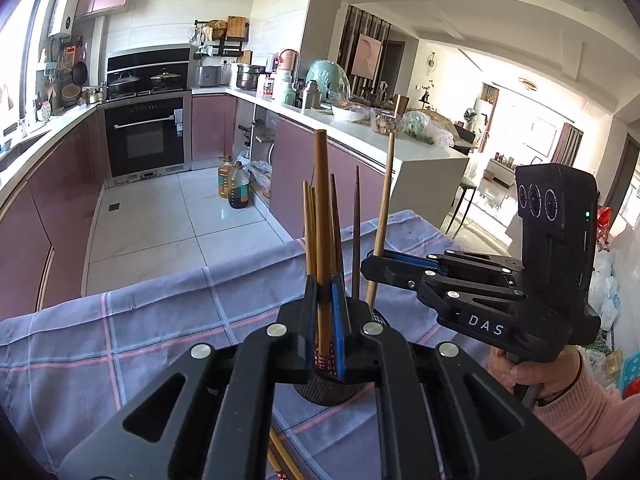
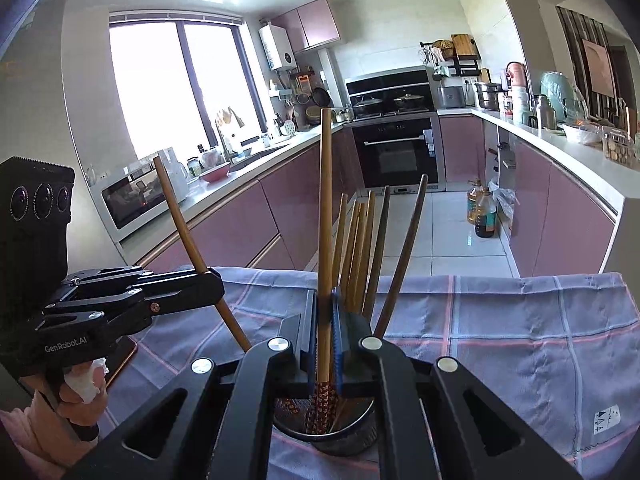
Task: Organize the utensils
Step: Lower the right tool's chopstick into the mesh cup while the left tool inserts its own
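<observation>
A black mesh utensil cup (image 1: 328, 392) (image 2: 344, 436) stands on a purple plaid cloth (image 1: 140, 340) and holds several upright chopsticks (image 2: 360, 248). My left gripper (image 1: 324, 292) is shut on a brown chopstick (image 1: 322, 208) with a red patterned lower end that reaches down towards the cup. In the right wrist view the left gripper (image 2: 214, 286) holds that stick (image 2: 180, 216) tilted, left of the cup. My right gripper (image 2: 325, 304) is shut on a second chopstick (image 2: 326, 208) whose patterned end is inside the cup. The left wrist view shows the right gripper (image 1: 370, 266) coming in from the right.
Loose chopsticks (image 1: 284, 456) lie on the cloth near the front edge. A dark flat device (image 2: 120, 356) rests at the table's left. Beyond the far table edge is the kitchen floor with oil bottles (image 1: 234, 186). A hand in a pink sleeve (image 1: 560, 384) holds the right gripper.
</observation>
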Demonstrator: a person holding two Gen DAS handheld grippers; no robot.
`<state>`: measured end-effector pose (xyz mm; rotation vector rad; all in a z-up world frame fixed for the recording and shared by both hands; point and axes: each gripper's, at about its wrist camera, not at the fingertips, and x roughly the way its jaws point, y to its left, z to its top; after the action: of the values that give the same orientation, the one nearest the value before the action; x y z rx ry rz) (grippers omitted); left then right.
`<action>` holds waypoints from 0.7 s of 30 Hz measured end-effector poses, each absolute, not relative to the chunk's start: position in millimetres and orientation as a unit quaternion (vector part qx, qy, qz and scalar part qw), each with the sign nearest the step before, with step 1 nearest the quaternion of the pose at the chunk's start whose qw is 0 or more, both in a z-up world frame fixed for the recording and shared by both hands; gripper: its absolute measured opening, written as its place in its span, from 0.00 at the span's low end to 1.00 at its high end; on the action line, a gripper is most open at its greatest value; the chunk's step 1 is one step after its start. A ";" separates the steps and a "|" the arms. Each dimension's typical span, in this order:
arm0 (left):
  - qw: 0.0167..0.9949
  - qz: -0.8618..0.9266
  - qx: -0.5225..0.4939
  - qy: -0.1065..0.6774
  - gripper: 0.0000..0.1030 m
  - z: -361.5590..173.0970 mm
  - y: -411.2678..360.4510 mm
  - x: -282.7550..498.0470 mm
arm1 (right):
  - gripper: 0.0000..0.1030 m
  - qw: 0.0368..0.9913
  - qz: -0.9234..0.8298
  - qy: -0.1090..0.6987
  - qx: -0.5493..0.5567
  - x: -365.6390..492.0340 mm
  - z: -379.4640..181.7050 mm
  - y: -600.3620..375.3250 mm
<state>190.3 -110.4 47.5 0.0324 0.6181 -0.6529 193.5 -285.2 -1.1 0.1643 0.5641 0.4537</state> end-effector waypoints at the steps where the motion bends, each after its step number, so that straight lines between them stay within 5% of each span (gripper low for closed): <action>1: 0.899 -0.315 0.017 0.303 0.07 44.5 -110.7 193.2 | 0.06 0.931 0.223 0.279 0.081 192.4 -3.1 -284.5; 21: 0.887 -0.295 0.025 0.354 0.08 8.7 -124.6 232.9 | 0.08 0.922 0.204 0.315 0.091 211.0 -16.8 -283.9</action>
<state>232.9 -124.6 8.7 0.0511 0.7360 -0.6143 211.0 -283.9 -16.8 0.1865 0.6472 0.4181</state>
